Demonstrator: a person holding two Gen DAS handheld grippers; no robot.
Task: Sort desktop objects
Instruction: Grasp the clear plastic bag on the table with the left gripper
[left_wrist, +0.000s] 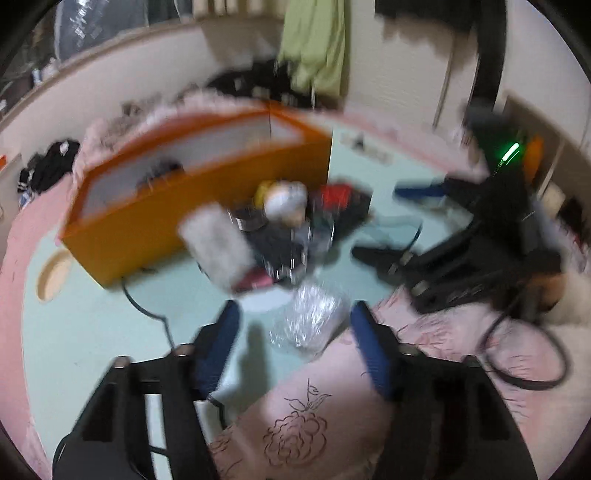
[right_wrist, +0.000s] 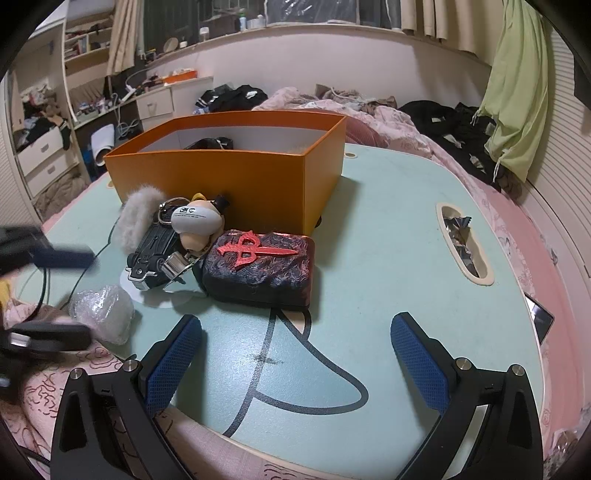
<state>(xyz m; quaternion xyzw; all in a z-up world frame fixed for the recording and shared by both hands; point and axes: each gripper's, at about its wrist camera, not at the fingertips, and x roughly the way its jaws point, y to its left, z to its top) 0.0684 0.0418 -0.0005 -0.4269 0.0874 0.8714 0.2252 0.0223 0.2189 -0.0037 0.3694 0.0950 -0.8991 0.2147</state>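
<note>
An orange box (right_wrist: 229, 173) stands on the mint-green tabletop (right_wrist: 388, 258); it also shows blurred in the left wrist view (left_wrist: 155, 206). In front of it lies a pile: a grey furry item (right_wrist: 138, 218), a small figure toy (right_wrist: 195, 221), a black toy car (right_wrist: 155, 251) and a black block with a red emblem (right_wrist: 258, 269). A crumpled clear plastic wrap (right_wrist: 105, 312) lies at the left, just ahead of my open, empty left gripper (left_wrist: 295, 314). My right gripper (right_wrist: 295, 339) is open and empty, near the front edge. The left gripper shows blurred in the right wrist view (right_wrist: 48, 291).
A slot in the tabletop (right_wrist: 465, 247) holds foil wrappers. A black cable (left_wrist: 147, 306) runs across the table. Pink bedding (right_wrist: 369, 118) with dark clothes surrounds the table. A phone (right_wrist: 541, 319) lies at the right edge. My right gripper shows at the right of the left wrist view (left_wrist: 406, 221).
</note>
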